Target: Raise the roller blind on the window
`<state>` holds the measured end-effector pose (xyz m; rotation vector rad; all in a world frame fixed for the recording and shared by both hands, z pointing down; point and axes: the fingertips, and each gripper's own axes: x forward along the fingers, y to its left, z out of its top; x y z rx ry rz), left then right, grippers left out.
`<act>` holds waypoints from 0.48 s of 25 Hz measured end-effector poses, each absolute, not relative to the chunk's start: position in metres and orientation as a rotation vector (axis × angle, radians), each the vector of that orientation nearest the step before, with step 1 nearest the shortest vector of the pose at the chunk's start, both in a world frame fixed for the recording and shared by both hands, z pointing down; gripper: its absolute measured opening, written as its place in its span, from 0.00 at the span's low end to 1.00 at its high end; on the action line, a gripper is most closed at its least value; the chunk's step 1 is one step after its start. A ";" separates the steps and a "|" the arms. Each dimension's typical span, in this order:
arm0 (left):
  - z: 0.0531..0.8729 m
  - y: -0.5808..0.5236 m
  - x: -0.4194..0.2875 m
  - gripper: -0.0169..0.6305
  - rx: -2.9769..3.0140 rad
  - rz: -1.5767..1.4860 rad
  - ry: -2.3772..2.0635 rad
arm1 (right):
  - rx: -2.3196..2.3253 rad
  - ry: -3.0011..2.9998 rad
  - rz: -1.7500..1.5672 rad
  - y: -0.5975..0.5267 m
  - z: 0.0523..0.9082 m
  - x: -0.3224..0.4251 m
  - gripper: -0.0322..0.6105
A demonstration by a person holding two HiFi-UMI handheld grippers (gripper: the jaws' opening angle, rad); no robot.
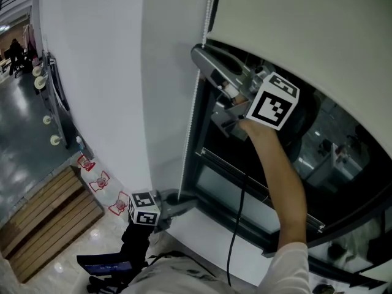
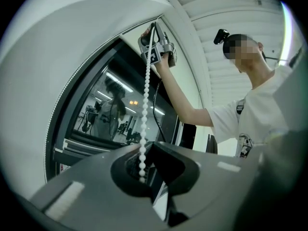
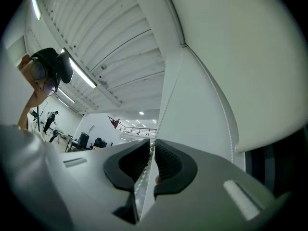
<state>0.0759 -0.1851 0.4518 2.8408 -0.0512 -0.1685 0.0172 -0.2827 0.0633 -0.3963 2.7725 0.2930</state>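
so, the step in hand looks like a fresh, higher hold on the bead chain (image 1: 195, 103) before the next downward pull. the left gripper (image 1: 187, 199) sits low, well below the right one, and its jaws are pressed together on the chain (image 2: 146, 105), which climbs straight out of them toward the right gripper (image 2: 156, 49) overhead. the right gripper (image 1: 199, 55) is lifted on an outstretched arm, with the hem of the roller blind (image 1: 294, 17) just beside and above its tips and the dark window glass (image 1: 245, 182) below it. in its own view the jaws (image 3: 151, 165) are drawn narrow around the chain (image 3: 165, 109), which lies along one ribbed pad, but a slim gap shows, so i judge they are not yet biting. to do this well, the beads should sit deep between the pads before they press, since a pinch at the tips would probably slip off a round bead. a second beaded strand (image 3: 228, 124) hangs further right of these jaws, against the blind (image 3: 240, 57). both grippers should be on the same strand, otherwise the blind would come down. once the upper hold is sure, the lower jaws should part so the pull runs free. the pull itself is best kept in line with the chain, straight down toward the left gripper, not out from the wall, or the beads may jump at the top.
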 end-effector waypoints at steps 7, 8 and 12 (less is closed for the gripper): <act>0.458 -0.186 0.070 0.02 2.825 -0.170 -0.052 | -0.392 2.764 0.138 -0.286 0.071 0.019 0.07; 0.458 -0.187 0.069 0.02 2.822 -0.169 -0.051 | -0.375 2.753 0.126 -0.287 0.071 0.019 0.07; 0.457 -0.190 0.070 0.02 2.814 -0.161 -0.040 | -0.331 2.723 0.123 -0.285 0.069 0.021 0.07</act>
